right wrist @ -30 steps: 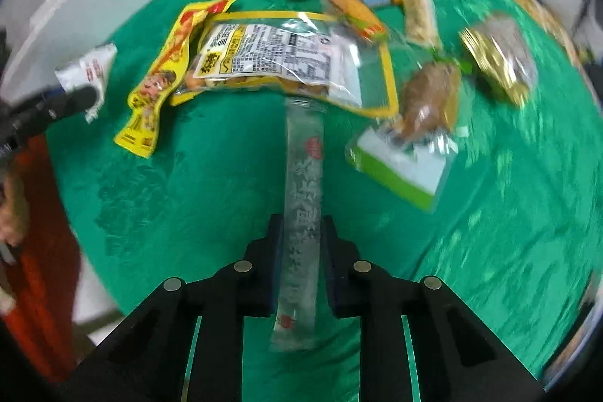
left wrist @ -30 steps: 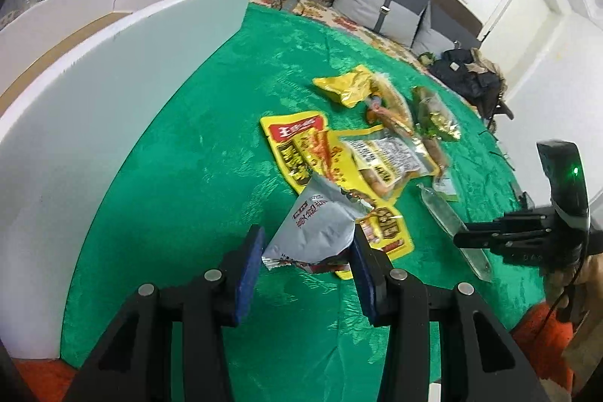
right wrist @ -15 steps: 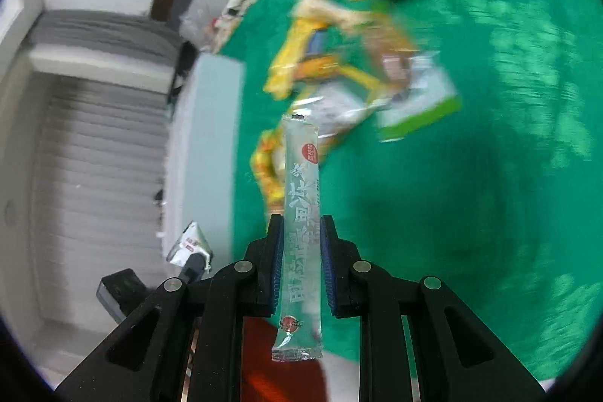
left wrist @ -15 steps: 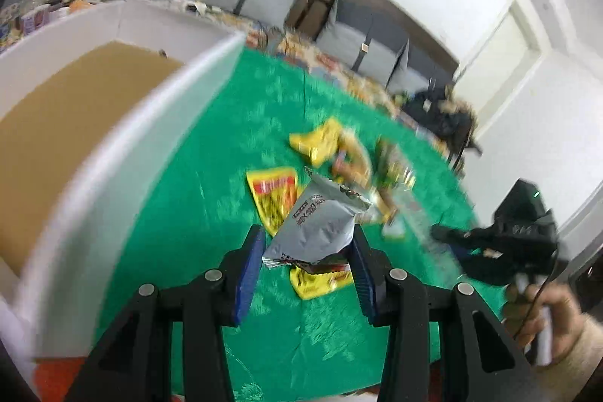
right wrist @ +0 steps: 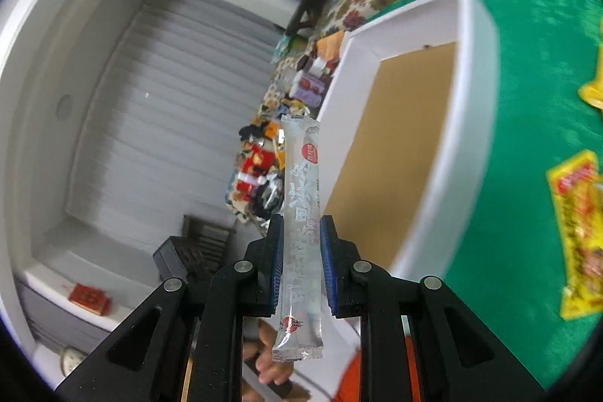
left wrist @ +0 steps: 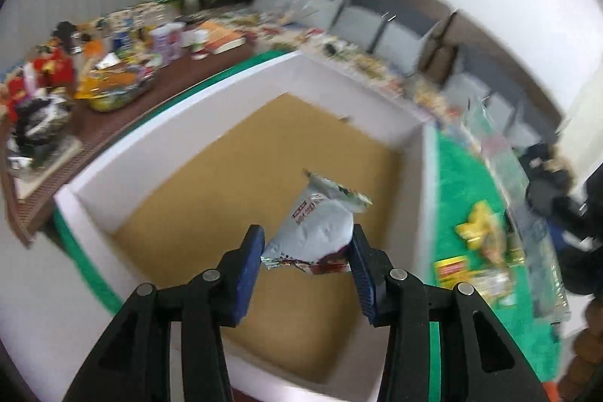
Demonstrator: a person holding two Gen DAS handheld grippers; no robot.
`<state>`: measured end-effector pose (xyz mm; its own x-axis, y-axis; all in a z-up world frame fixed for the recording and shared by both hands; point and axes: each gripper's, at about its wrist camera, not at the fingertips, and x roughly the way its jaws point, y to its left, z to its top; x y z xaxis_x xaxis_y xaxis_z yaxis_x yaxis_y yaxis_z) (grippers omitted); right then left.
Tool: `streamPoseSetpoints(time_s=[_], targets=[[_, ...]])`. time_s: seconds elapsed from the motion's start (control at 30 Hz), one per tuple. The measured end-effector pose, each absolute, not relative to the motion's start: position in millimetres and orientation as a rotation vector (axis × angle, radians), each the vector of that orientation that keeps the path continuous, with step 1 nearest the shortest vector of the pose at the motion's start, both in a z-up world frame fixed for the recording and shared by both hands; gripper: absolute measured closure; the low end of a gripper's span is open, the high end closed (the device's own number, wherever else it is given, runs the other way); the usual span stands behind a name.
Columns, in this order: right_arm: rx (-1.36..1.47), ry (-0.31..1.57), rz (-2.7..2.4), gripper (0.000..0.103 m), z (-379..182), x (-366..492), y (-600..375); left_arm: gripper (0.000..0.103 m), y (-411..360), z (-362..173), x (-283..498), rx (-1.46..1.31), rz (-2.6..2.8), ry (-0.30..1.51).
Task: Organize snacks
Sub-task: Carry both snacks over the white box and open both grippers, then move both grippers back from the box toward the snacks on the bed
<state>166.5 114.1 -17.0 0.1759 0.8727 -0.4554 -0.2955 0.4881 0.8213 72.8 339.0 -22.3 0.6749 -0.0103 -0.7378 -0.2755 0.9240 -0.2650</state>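
Green desk (left wrist: pixel 448 176); my left gripper (left wrist: pixel 307 253) jaws hold a silver packet (left wrist: pixel 314 228) above the white box (left wrist: pixel 188 134); right gripper (right wrist: pixel 301 251) pinches a clear stick (right wrist: pixel 301 213). I should lower before releasing.

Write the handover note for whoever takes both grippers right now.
Left gripper: shut on the silver packet, held above the white box.
Right gripper: shut on the clear stick pack, beside the box, not over it.
Done: nothing visible inside the box; its brown floor shows bare.
Left: drop both items in, then collect the yellow packets lying on the green cloth.
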Motion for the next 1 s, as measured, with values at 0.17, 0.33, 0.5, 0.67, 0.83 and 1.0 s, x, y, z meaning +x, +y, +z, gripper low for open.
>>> streamPoseSetpoints(time_s=[0.17,0.33,0.5,0.67,0.83,1.0], targets=[[0.602,1.108,0.823,0.036,-31,166,118,0.021,349,-58,67,-0.358,0.206,0.905],[0.466,1.078,0.705,0.036,-65,153,41,0.021,332,-55,52,-0.335,0.245,0.862],[0.123,0.988,0.429,0.036,-102,114,-76,0.018,297,-29,59,-0.25,0.214,0.744],[-0.055,0.885,0.134,0.036,-126,52,-198,0.013,253,-30,91,-0.092,0.188,0.742],[0.01,0.815,-0.006,0.033,-113,23,-256,0.013,207,-51,120,0.117,0.231,0.856],[0.0,0.764,-0.012,0.031,-102,39,-257,0.013,187,-52,118,0.108,0.215,0.873]])
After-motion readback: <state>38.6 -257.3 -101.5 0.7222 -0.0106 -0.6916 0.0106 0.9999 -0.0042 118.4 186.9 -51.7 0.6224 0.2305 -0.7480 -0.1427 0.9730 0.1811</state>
